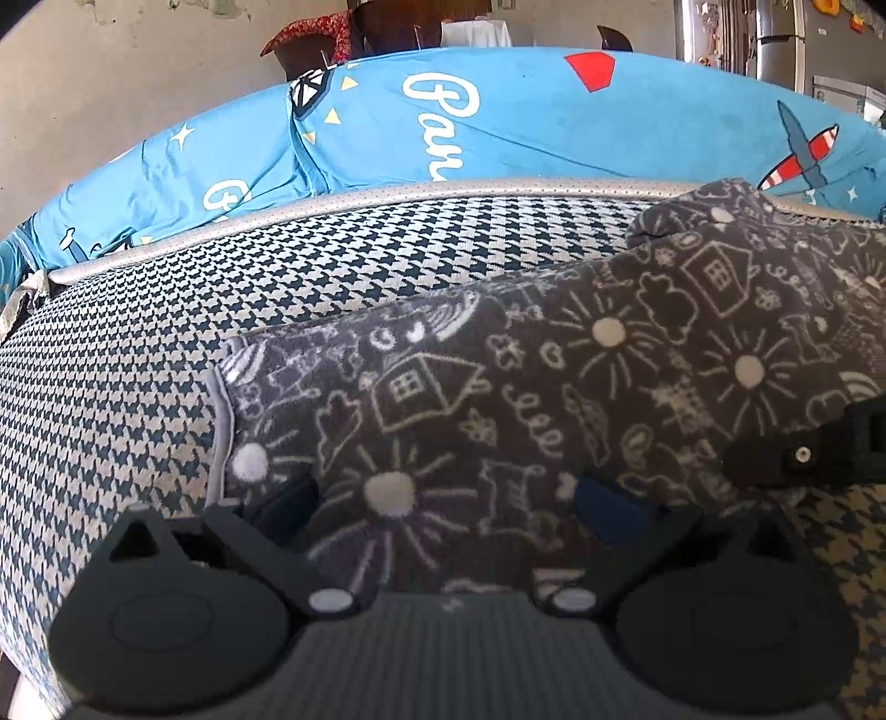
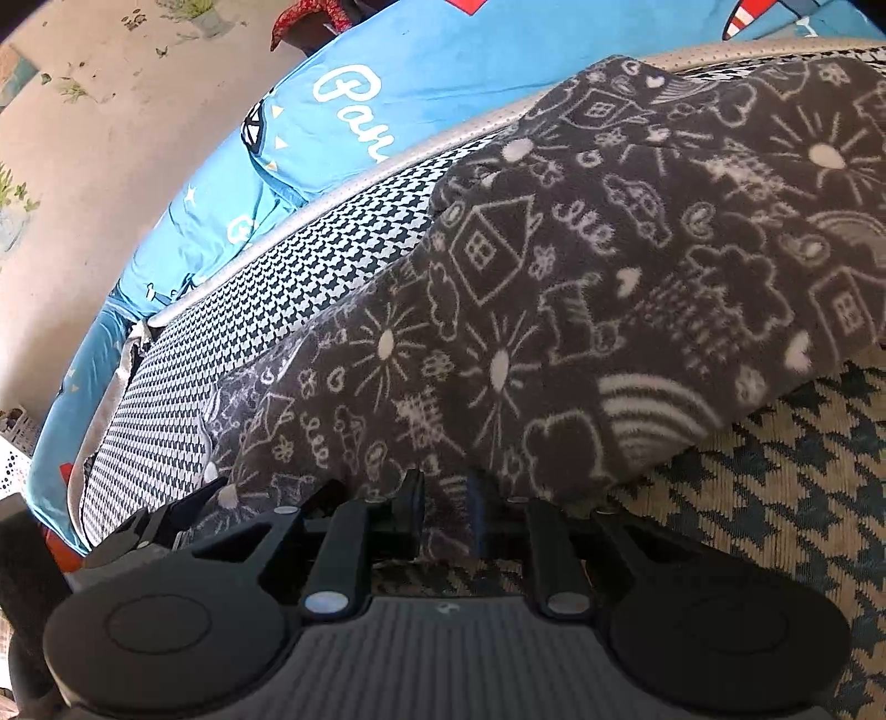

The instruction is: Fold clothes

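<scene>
A grey fleece garment [image 1: 554, 376] printed with white suns, houses and clouds lies across a houndstooth cushion [image 1: 138, 376]. My left gripper [image 1: 448, 509] is open, its fingers spread wide over the garment's near edge, close to its left hem. In the right wrist view the same garment [image 2: 609, 249] stretches away to the upper right. My right gripper [image 2: 444, 498] is shut on the garment's near edge, with fabric pinched between the narrow jaws. The other gripper shows in each view: the right one [image 1: 797, 454] and the left one [image 2: 166, 520].
The cushion has a silver piped rim [image 1: 387, 194]. Behind it lies a blue sheet [image 1: 498, 127] with white lettering and aeroplane prints. A bare wall [image 1: 111, 83] stands at left, a chair with red cloth [image 1: 315, 39] farther back, and a steel fridge [image 1: 775, 39] at upper right.
</scene>
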{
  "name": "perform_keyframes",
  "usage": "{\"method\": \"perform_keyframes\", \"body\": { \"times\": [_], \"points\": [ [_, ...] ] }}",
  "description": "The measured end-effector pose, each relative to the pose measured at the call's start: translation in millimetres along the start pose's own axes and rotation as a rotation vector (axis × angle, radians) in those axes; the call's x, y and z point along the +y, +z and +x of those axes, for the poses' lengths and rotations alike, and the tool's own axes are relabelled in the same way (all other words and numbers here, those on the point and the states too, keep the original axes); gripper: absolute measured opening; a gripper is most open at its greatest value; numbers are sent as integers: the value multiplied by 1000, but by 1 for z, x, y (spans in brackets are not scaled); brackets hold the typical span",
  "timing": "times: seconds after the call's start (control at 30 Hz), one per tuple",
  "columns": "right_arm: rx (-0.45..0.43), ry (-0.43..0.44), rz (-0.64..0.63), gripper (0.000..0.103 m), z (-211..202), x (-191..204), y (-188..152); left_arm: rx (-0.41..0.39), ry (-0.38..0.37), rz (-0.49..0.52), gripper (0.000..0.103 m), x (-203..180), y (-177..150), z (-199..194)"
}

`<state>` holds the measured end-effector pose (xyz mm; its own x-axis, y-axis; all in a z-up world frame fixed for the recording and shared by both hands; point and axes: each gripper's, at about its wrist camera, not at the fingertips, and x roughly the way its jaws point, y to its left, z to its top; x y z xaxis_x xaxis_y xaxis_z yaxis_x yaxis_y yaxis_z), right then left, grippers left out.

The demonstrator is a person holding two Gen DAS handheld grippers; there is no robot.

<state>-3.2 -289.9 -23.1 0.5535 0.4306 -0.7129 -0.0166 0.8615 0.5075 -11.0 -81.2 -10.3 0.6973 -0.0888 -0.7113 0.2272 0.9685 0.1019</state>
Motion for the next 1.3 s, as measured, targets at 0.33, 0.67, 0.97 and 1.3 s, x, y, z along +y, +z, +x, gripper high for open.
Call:
{"method": "perform_keyframes", "body": {
  "times": [0.33,0.67,0.97,1.3],
  "points": [
    [-42,-17,-68,24,-21,11,-7,8,-2,-23,103,7,-12,-16],
    [12,-73,-26,32,-15,-3,-21,17,13,-24,103,10,-22,-21],
    [-7,-60,-9,32,-22,-7,-23,7,26,0,103,7,-28,-21],
    [-17,-80,-44,34,-20,4,-25,1,26,29,103,6,-34,-24]
  ]
}}
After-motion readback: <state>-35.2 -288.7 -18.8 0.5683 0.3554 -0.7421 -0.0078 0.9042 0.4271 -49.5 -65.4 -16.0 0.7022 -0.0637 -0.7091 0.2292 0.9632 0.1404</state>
